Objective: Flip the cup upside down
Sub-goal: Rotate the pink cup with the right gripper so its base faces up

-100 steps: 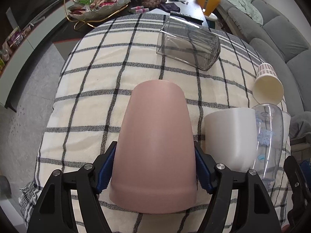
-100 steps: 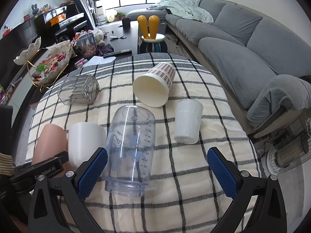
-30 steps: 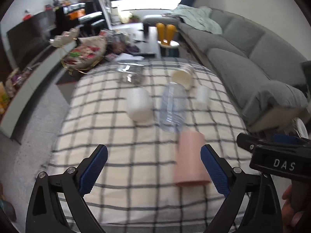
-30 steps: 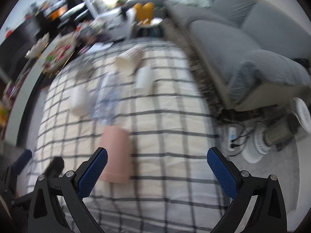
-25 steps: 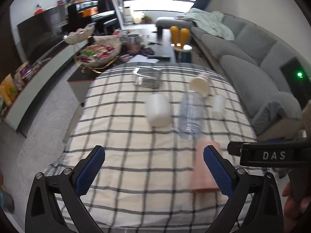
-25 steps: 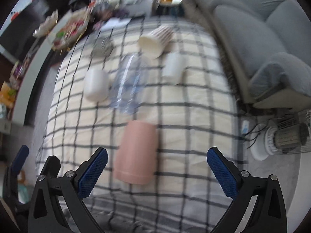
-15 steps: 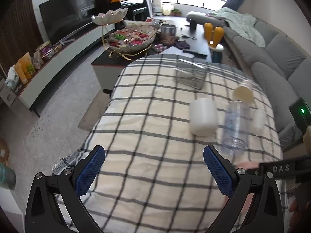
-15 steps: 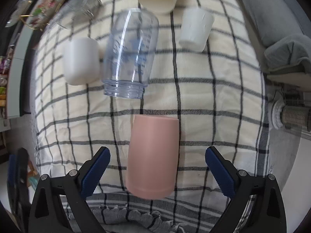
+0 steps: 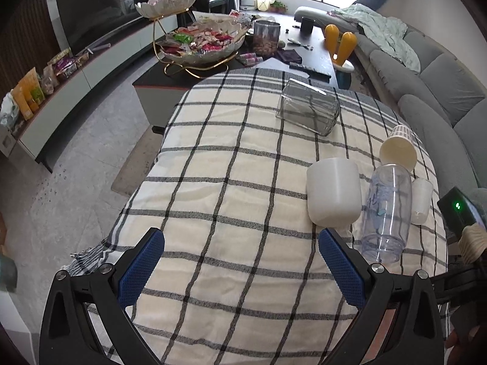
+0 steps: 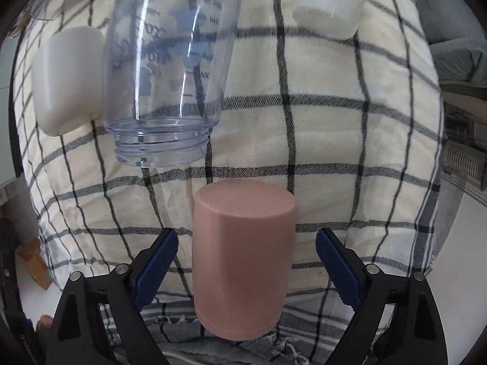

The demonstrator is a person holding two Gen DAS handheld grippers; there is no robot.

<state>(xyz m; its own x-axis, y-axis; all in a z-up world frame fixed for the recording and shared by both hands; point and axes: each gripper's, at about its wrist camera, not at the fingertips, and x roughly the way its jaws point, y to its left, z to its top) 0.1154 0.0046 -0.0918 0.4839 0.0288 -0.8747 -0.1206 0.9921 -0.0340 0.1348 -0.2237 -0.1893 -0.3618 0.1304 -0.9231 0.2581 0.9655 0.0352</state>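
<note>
We see the pink cup (image 10: 243, 261) standing mouth-down on the checked cloth (image 10: 334, 140) that covers the bench, its closed base facing up. It sits between the two blue pads of our right tool (image 10: 246, 261), whose jaws are spread wide, with a clear gap on each side, so nothing is pinched. Just beyond the cup, ahead and to the left of that tool, a clear plastic bottle (image 10: 170, 70) lies on its side with its threaded mouth toward us. A white cup (image 10: 68, 79) lies touching the bottle's left flank, and a small white cup (image 10: 330, 3) sits farther ahead to the right.

Our left tool (image 9: 242, 269) is also spread wide and holds nothing; only cloth (image 9: 231, 188) lies between its pads. Ahead and to its right we find the same white cup (image 9: 333, 191), the clear bottle (image 9: 386, 210) and the small white cup (image 9: 421, 200) in a row, with a paper cup (image 9: 398, 150) on its side just behind them. Farther ahead a clear glass container (image 9: 309, 111) lies tipped over. Beyond the bench's far edge stands a snack bowl (image 9: 202, 47) on a gold stand.
</note>
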